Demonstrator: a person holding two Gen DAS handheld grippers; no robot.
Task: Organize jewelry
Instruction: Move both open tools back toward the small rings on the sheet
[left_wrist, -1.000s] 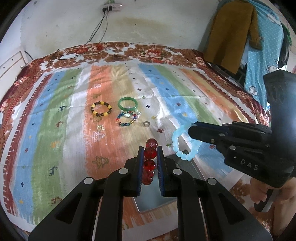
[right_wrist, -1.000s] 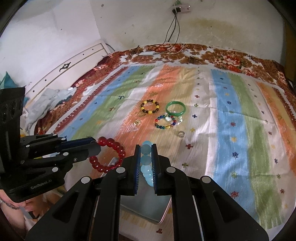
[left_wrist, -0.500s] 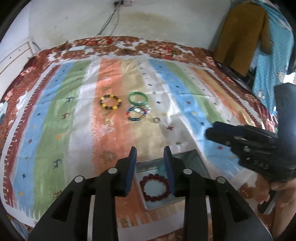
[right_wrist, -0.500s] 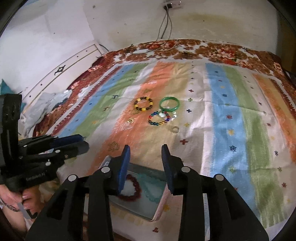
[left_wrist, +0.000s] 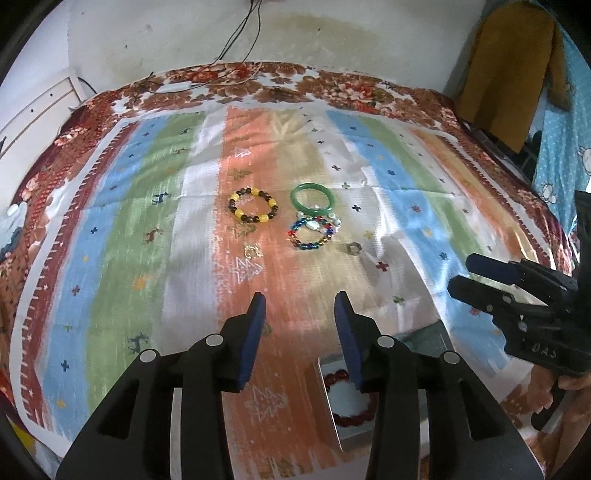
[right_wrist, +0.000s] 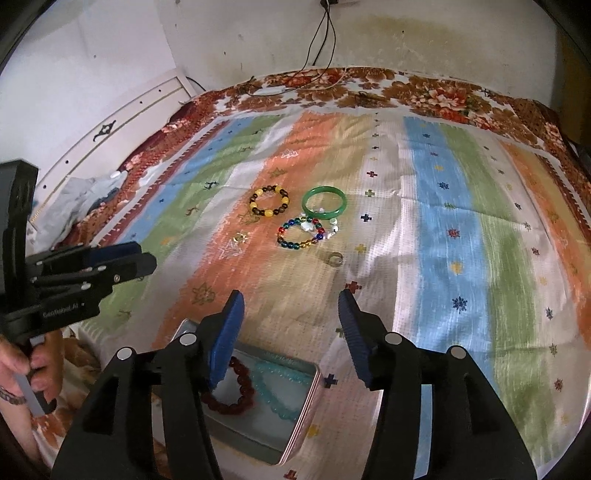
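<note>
My left gripper (left_wrist: 300, 299) hangs low over the striped bedspread; its jaws are opening with nothing between them. My right gripper (right_wrist: 291, 295) is likewise opening and empty, above the metal tin (right_wrist: 301, 417). A red bead bracelet (right_wrist: 236, 402) and a pale blue bead bracelet (right_wrist: 273, 391) lie inside that tin. Farther out on the spread lie a yellow-and-brown bracelet (left_wrist: 253, 206), a green bangle (left_wrist: 312, 197), a multicoloured bead bracelet (left_wrist: 310, 236), a ring (left_wrist: 352, 247) and a small gold piece (left_wrist: 252, 251). The left wrist view shows the tin (left_wrist: 330, 406) partly behind my right finger.
The right gripper (left_wrist: 461, 273) juts in from the right edge of the left wrist view, a hand on its handle. A white headboard (right_wrist: 122, 125) and wall run along the left, cables (right_wrist: 321, 44) hang at the back, and clothes (left_wrist: 509, 66) hang at the far right.
A second ago each gripper was shut on a bracelet over the tin. Both bracelets dropped into it, the jaws have spread wider, and both grippers have moved forward and slightly lower.
</note>
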